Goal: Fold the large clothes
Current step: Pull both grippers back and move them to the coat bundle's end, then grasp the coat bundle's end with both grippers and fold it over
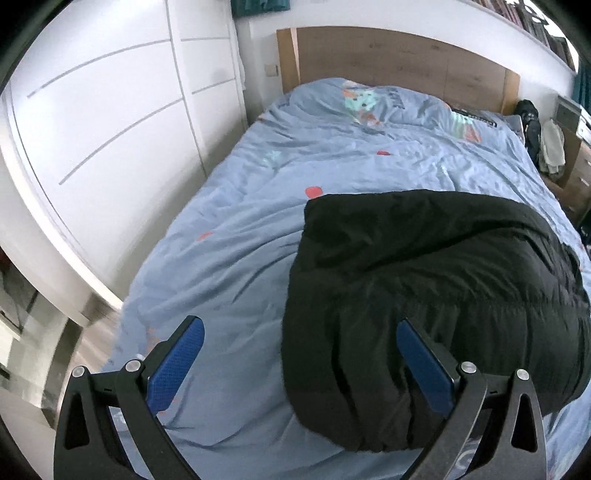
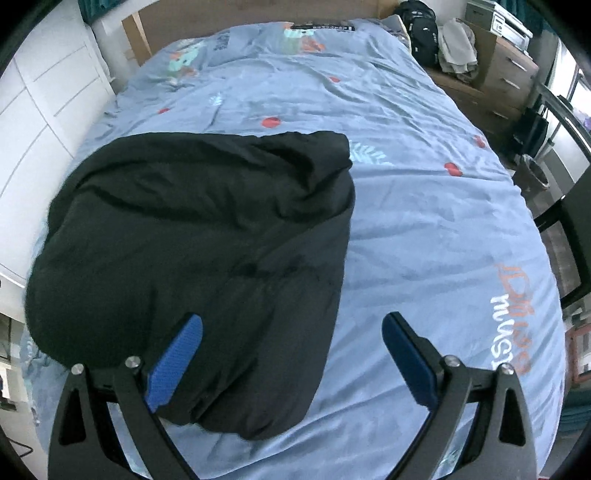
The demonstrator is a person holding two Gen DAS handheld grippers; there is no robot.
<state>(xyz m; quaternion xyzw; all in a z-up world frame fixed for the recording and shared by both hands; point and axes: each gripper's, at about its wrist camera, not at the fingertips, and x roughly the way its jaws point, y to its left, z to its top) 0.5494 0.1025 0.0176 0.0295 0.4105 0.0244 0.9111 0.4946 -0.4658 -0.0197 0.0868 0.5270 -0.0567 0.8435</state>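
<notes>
A large black garment (image 1: 424, 302) lies folded into a thick bundle on the blue bedcover (image 1: 240, 240). In the left wrist view it fills the right half; my left gripper (image 1: 299, 328) hangs open above its near left edge, nothing between the blue pads. In the right wrist view the same black garment (image 2: 199, 236) sits left of centre. My right gripper (image 2: 291, 325) is open above its near right edge, the left pad over the cloth and the right pad over bare bedcover (image 2: 424, 229).
White wardrobe doors (image 1: 103, 140) run along the bed's left side. A wooden headboard (image 1: 399, 55) stands at the far end. A wooden dresser (image 2: 495, 74) with a black backpack (image 2: 421, 29) and clothes stands at the right, and a dark chair (image 2: 569, 229) is near the bed's right edge.
</notes>
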